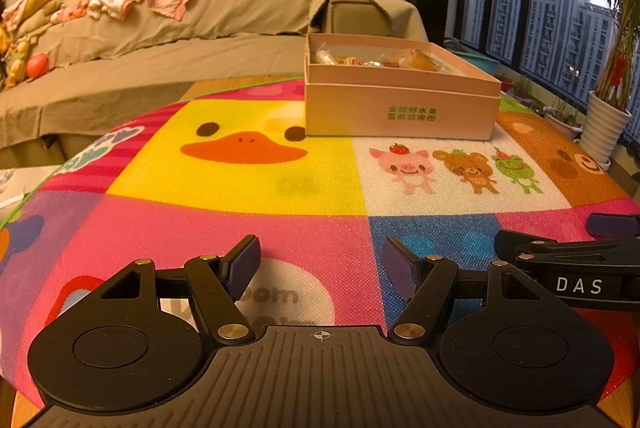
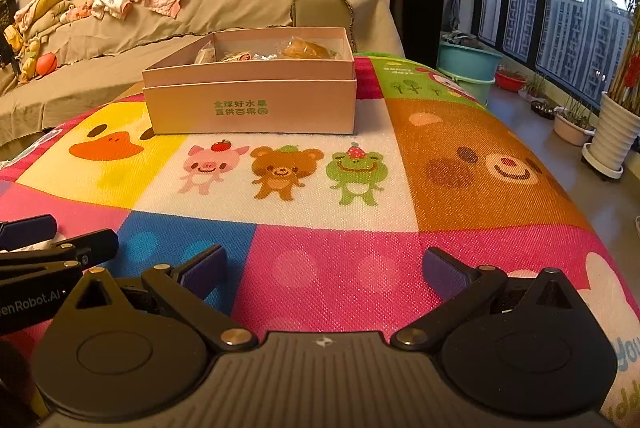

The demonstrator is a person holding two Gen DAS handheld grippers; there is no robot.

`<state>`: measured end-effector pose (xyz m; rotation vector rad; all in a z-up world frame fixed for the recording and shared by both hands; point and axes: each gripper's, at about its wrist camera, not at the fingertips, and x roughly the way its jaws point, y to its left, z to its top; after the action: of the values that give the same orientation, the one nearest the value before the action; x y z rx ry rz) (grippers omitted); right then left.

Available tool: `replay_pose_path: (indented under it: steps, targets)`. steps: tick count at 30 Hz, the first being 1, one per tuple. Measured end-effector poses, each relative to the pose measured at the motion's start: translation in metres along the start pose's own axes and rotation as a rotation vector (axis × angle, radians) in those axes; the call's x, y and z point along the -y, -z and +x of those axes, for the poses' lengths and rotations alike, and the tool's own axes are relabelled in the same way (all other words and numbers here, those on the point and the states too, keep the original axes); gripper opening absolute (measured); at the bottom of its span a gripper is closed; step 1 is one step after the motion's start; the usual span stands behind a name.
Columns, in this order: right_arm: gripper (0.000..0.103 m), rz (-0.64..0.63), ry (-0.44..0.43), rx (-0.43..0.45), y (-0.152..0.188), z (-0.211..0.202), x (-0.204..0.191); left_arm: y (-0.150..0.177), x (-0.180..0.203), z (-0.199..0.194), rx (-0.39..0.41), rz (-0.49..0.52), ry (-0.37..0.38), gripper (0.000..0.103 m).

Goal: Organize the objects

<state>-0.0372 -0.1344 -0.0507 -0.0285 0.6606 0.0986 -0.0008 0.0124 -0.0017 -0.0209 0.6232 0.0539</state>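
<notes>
Nearest the lens in the left wrist view, the left gripper (image 1: 320,268) hangs low over the cartoon mat (image 1: 240,228) with its fingers spread wide and nothing between them. The right gripper (image 2: 324,268) sits the same way in its own view, fingers wide apart and empty; its black side shows at about 3 o'clock in the left view, so the two tools lie just beside each other.

No loose object shows on the mat near either tool, so I judge this to be either the very start or the very end of the tidying; which one I cannot tell. If anything is left to sort, the next move calls for finding it outside these views, since the mat here is bare.

Farther off, at 12 to 1 o'clock from the left tool and 11 o'clock from the right, stands the open pink box (image 1: 400,108), seated in its own lid. Inside lie wrapped snack packets (image 2: 308,50), one orange-brown, the rest too small to name.

Beyond is a covered sofa (image 1: 180,24).
</notes>
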Motion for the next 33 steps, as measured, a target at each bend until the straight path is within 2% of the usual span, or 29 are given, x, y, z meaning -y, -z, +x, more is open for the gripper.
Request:
replay_pose_path:
  steps: [33]
  targets:
    - [0.103,0.000,0.000,0.000,0.0002,-0.0001,-0.0005,-0.0006,0.0026,0.0003,-0.002,0.004,-0.011,0.074]
